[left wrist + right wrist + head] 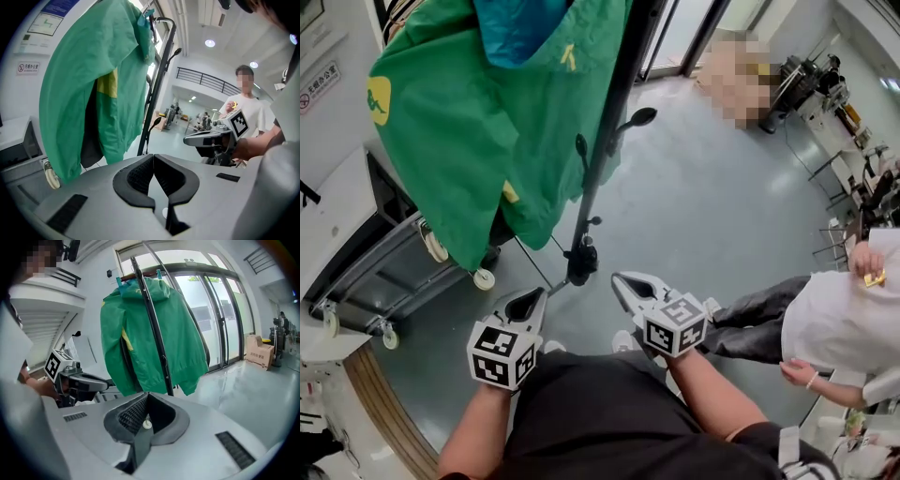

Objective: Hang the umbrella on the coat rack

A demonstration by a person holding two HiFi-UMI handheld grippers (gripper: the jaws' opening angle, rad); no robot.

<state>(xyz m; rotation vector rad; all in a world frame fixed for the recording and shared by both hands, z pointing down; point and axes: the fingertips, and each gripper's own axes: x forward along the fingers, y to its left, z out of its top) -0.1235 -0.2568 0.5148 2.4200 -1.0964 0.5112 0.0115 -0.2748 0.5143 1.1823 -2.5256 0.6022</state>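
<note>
A black coat rack pole (609, 131) with side hooks stands ahead, and a green jacket (469, 122) hangs on its left side. A dark shape (91, 140) hangs under the jacket; I cannot tell what it is. No umbrella shows clearly in any view. My left gripper (540, 292) is low and left of the rack's base, shut with nothing between its jaws. To the right of the base my right gripper (619, 278) is shut and just as empty. In the right gripper view the rack pole (152, 324) and the jacket (145, 338) rise straight ahead.
A grey wheeled cart (394, 272) stands left of the rack under the jacket. A person in a white shirt (844, 319) is at the right. Glass doors (220, 319) and a cardboard box (259, 350) lie beyond the rack. Desks (839, 112) line the far right.
</note>
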